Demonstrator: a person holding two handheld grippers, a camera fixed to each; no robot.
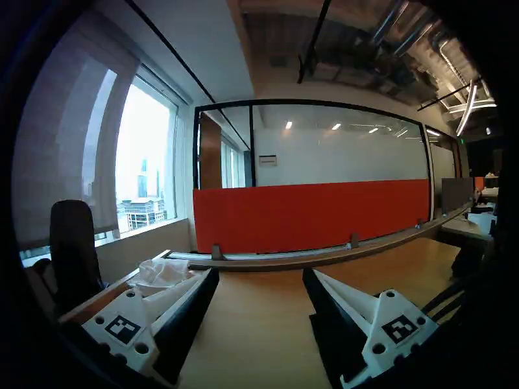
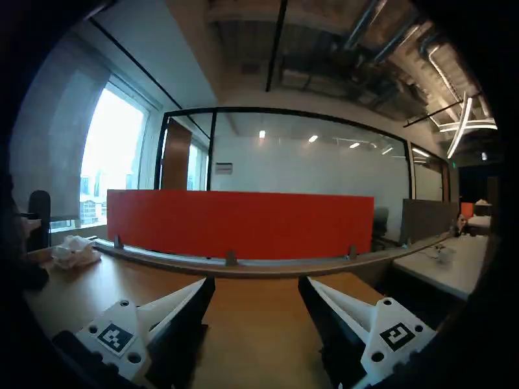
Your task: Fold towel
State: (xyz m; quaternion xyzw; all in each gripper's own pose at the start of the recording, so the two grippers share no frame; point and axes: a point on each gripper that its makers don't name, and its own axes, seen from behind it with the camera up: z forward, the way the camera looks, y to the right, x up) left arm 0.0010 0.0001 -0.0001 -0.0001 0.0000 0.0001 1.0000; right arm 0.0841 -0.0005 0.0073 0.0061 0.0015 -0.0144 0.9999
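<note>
A crumpled white towel (image 1: 159, 272) lies at the far left corner of the wooden desk (image 1: 259, 318), just beyond the left finger of my left gripper (image 1: 261, 275). That gripper is open, with bare desk between its fingers. In the right gripper view the same towel (image 2: 74, 251) sits far off to the left on the desk (image 2: 259, 330). My right gripper (image 2: 256, 282) is open too and holds nothing.
An orange divider panel (image 1: 311, 214) runs along the back edge of the desk, also seen as the divider (image 2: 240, 223). A black office chair (image 1: 72, 249) stands at the left by the window. Another desk (image 2: 447, 262) lies to the right.
</note>
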